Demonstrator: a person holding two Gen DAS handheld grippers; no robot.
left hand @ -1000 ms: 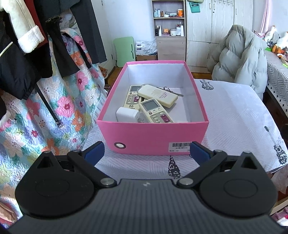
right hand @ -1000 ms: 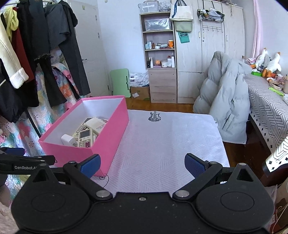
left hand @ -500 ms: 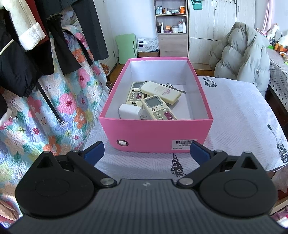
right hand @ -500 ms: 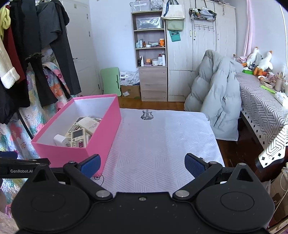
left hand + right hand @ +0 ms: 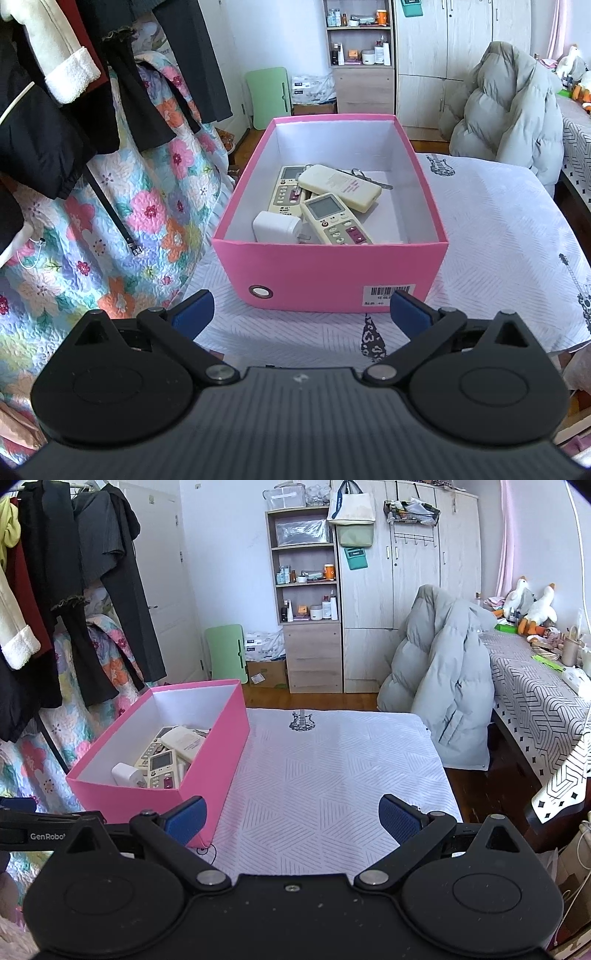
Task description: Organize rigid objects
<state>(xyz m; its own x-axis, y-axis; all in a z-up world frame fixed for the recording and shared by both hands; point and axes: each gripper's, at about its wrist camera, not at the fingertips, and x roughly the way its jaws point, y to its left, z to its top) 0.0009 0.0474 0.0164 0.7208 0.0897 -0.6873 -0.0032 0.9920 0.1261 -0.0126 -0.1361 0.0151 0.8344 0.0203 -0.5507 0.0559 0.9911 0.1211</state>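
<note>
A pink box [image 5: 332, 273] with a white inside stands on the white patterned tablecloth [image 5: 498, 221]. It holds three cream remote controls [image 5: 334, 218], a white charger plug [image 5: 275, 230] and a metal tool at the back. My left gripper [image 5: 301, 312] is open and empty, just in front of the box's near wall. In the right wrist view the box [image 5: 207, 760] is at the left, and my right gripper [image 5: 291, 818] is open and empty over the cloth beside it. The left gripper's arm [image 5: 37, 830] shows at the left edge.
Hanging clothes and a floral quilt [image 5: 92, 206] crowd the left side. A grey puffer jacket [image 5: 439, 686] hangs on a chair behind the table. A second table with a black-and-white cloth [image 5: 535, 701] stands at the right. Shelves and wardrobes line the far wall.
Both grippers have drawn back and risen a little from the box. The box and its contents have not moved. Both stay open.
</note>
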